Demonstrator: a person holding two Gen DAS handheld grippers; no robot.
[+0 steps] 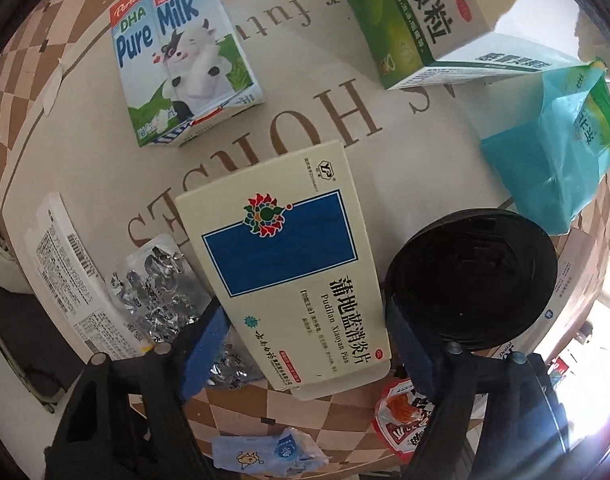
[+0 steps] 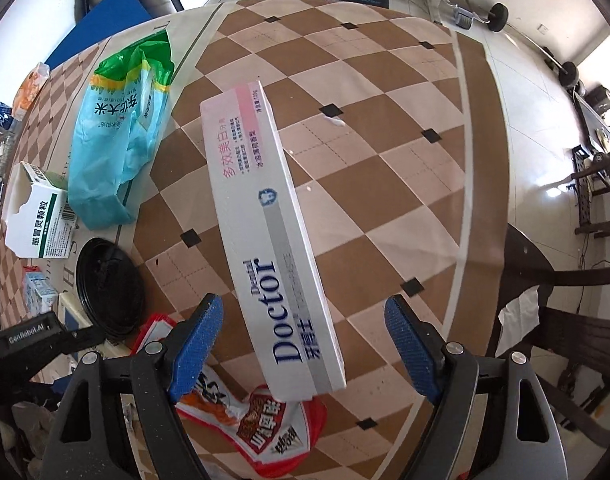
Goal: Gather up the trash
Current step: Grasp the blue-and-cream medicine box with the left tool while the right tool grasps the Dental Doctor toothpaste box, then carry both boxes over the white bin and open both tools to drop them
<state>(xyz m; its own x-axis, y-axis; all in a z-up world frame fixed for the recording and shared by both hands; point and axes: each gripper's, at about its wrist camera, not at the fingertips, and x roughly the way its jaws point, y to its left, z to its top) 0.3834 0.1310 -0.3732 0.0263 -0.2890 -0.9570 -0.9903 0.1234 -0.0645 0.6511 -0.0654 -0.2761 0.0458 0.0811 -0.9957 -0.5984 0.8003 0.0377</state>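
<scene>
My left gripper (image 1: pixel 305 344) is open, its blue pads on either side of a cream medicine box with a blue panel (image 1: pixel 289 264) lying on the table; the pads do not press on it. A crumpled foil blister pack (image 1: pixel 161 292) lies left of it and a black round lid (image 1: pixel 477 272) right of it. My right gripper (image 2: pixel 301 348) is open around the near end of a long white Doctor toothpaste box (image 2: pixel 273 232). A red snack wrapper (image 2: pixel 261 420) lies under that box's near end.
A Pure Milk carton (image 1: pixel 185 60), a green-and-white medicine box (image 1: pixel 417 16) and a teal plastic bag (image 1: pixel 553 148) lie farther back on the checkered tablecloth (image 2: pixel 385 160). A blue wrapper (image 1: pixel 269 452) lies near the table edge. A dark chair (image 2: pixel 545 300) stands right of the table.
</scene>
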